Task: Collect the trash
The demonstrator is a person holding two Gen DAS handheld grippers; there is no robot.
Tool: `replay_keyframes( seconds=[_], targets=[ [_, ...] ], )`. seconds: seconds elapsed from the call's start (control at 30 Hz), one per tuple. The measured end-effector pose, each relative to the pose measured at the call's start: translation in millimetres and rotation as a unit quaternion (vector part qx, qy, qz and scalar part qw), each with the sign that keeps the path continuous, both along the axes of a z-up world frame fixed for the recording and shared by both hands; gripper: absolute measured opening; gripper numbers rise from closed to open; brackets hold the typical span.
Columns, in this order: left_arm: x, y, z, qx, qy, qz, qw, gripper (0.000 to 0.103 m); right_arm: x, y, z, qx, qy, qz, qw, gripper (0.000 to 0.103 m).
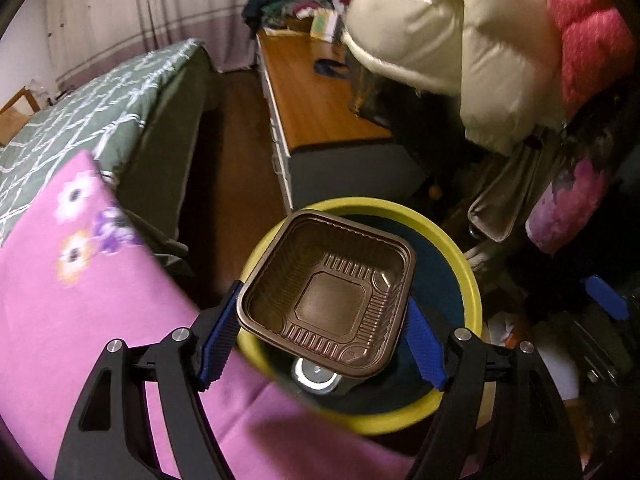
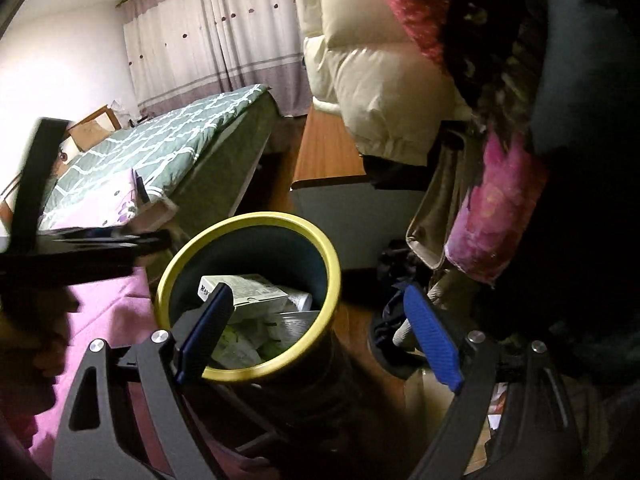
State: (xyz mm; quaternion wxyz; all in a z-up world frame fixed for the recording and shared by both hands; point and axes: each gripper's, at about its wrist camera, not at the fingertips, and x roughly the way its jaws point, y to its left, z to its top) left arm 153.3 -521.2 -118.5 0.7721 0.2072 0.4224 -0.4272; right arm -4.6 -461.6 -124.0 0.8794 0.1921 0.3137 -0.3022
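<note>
My left gripper (image 1: 322, 320) is shut on a brown ribbed plastic tray (image 1: 328, 294), held by its two side edges right above the mouth of a dark bin with a yellow rim (image 1: 474, 292). A round metal can top (image 1: 316, 374) shows inside the bin under the tray. In the right wrist view the same bin (image 2: 332, 272) stands below and ahead, holding a white carton (image 2: 250, 292) and crumpled wrappers. My right gripper (image 2: 316, 334) is open and empty, its left finger over the bin's rim. The left gripper's black frame (image 2: 72, 248) shows at the left.
A pink flowered blanket (image 1: 80, 312) lies left of the bin, with a green patterned bed (image 1: 80, 112) behind. A wooden desk (image 1: 316, 100) stands ahead. A cream puffer jacket (image 1: 452, 32) and pink clothes (image 1: 584, 28) hang at the right, with clutter on the floor below.
</note>
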Motion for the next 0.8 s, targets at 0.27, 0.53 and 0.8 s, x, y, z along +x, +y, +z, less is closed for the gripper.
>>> replay_keyframes(
  seconds=[0.27,0.53,0.8],
  targets=[
    [2.7,-28.6,-24.6,0.021,0.015,0.007,0.9996,0.089,-24.2,-6.1,0.8,0.005,-0.006,-0.012,1.0,0.083],
    [3.7,69.2,29.8,-0.032,-0.037,0.06,0.997,0.098,-11.4,14.5,4.4,0.007,-0.004,0.024,1.0,0.083],
    [-15.5,247.5,79.1,-0.084,-0.092,0.202,0.9715,0.098,21.9,73.4,19.9,-0.005,-0.016,0.123,0.992,0.085]
  ],
)
